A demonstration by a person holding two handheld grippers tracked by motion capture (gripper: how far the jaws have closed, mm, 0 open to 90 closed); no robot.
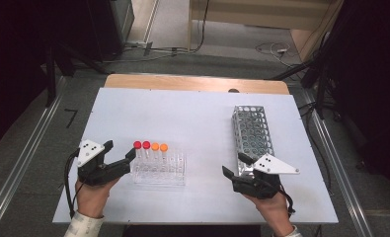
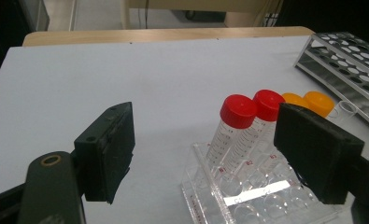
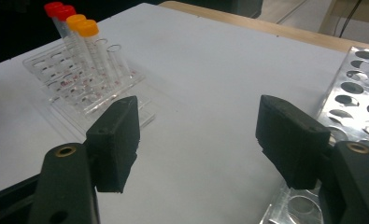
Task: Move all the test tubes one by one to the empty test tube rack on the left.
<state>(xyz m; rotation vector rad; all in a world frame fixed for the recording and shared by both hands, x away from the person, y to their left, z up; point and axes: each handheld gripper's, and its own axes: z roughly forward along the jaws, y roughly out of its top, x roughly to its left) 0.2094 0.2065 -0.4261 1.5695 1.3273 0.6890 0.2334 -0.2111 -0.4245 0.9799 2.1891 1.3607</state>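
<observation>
The clear rack (image 1: 159, 170) on the white table (image 1: 192, 118) holds two red-capped tubes (image 2: 236, 128) and two orange-capped tubes (image 1: 159, 149) (graduation marks and red labels too small to read). Beside it, the left gripper (image 1: 117, 150) has its jaws apart around nothing. The right gripper (image 1: 236, 165), likewise open, sits by the empty metal rack (image 1: 253, 131).

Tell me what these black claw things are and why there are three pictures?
A person sits at a white table and holds a squeeze tool in each hand. The left claw and the right claw are both open and hold nothing. One camera looks down from above. The other two ride on the tools, so you see each claw's black jaws close up. On the table stands a clear rack with two red-capped tubes, two orange-capped tubes and one tube without a cap. Beside the right claw lies a metal rack full of holes.
</observation>
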